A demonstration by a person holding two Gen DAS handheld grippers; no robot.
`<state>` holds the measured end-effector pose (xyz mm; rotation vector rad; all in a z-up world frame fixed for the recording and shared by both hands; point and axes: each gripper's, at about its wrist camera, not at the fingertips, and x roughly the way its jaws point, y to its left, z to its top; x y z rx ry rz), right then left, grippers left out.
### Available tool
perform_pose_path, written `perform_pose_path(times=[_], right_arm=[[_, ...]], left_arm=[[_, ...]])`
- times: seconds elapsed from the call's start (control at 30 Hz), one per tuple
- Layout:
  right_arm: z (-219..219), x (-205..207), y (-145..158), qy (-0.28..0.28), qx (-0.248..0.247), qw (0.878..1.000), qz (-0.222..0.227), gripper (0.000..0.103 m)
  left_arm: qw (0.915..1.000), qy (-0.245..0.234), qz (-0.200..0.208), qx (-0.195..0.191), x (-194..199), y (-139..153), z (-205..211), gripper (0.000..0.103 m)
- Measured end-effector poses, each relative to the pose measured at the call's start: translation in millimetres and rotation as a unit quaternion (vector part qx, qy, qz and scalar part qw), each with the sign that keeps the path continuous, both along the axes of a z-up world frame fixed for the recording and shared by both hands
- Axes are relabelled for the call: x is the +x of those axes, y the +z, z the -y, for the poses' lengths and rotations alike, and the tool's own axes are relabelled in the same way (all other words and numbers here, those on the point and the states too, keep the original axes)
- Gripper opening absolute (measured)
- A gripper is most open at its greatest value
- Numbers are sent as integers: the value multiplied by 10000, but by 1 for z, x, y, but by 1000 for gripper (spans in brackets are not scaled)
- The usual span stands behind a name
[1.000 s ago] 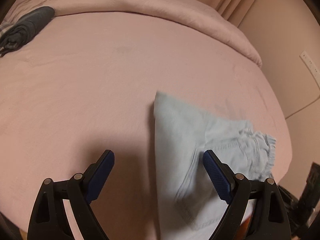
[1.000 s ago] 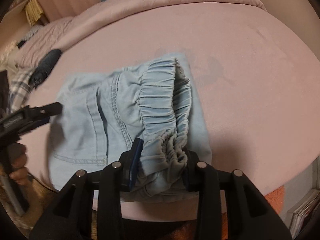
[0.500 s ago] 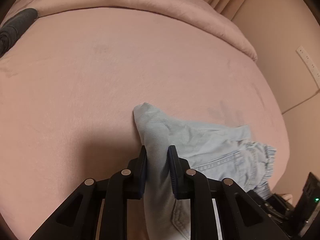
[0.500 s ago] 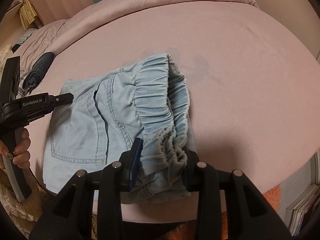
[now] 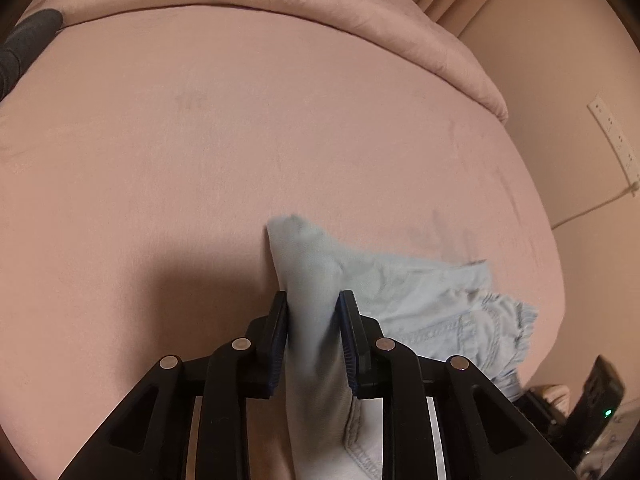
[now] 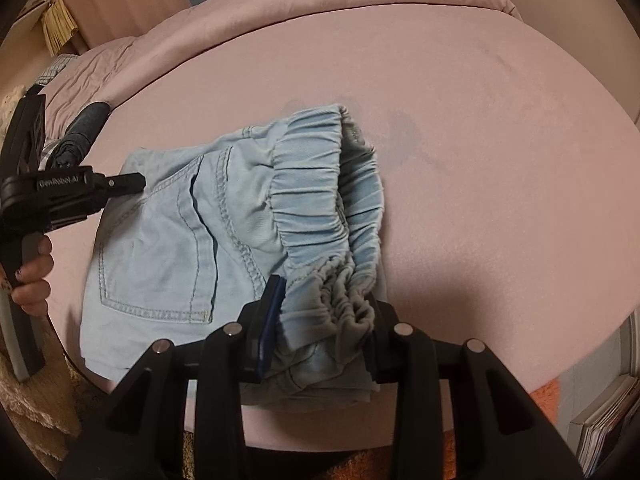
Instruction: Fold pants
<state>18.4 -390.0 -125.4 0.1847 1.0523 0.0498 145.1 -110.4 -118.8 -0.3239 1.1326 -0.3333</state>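
Observation:
Light blue denim pants (image 6: 192,248) lie folded on the pink bed near its front edge, back pocket up. My right gripper (image 6: 320,316) is shut on the gathered elastic waistband (image 6: 320,200). My left gripper (image 5: 312,320) is shut on the folded edge at the pants' other end (image 5: 304,256), which bunches up between the pads. The left gripper also shows in the right wrist view (image 6: 124,182) at the pants' left edge.
A rolled pink duvet (image 6: 320,4) runs along the back of the bed. A dark folded garment (image 6: 80,128) lies at the far left. A wall socket strip and cable (image 5: 612,136) are on the right wall. Books (image 6: 608,432) stand beside the bed.
My left gripper went from open above the pants to shut on their folded edge, lifting it slightly. My right gripper keeps its hold on the waistband.

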Motion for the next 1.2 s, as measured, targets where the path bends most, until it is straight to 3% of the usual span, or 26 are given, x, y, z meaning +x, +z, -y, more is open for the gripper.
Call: perform_pose_path(times=[0.13, 0.33, 0.53, 0.73, 0.83, 0.97, 1.2], right_arm=[[5, -4, 7, -94, 169, 9998, -10, 34], [6, -9, 8, -38, 83, 10000, 14, 34], [-2, -2, 4, -76, 59, 9999, -33, 35], [-4, 1, 4, -95, 29, 9999, -36, 35], [-5, 2, 4, -101, 12, 9999, -34, 35], [-8, 1, 3, -106, -8, 9999, -14, 35], [-11, 2, 1, -127, -16, 9999, -3, 35]], left_arm=[[9998, 191, 91, -54, 7, 3, -6, 26], [9998, 141, 89, 120, 21, -24, 5, 29], [9994, 337, 21, -83, 14, -22, -1, 31], [9999, 121, -99, -11, -20, -13, 3, 31], [9998, 111, 73, 129, -48, -15, 4, 31], [9998, 49, -144, -147, -74, -21, 4, 32], [9997, -130, -177, -119, -105, -18, 6, 40]])
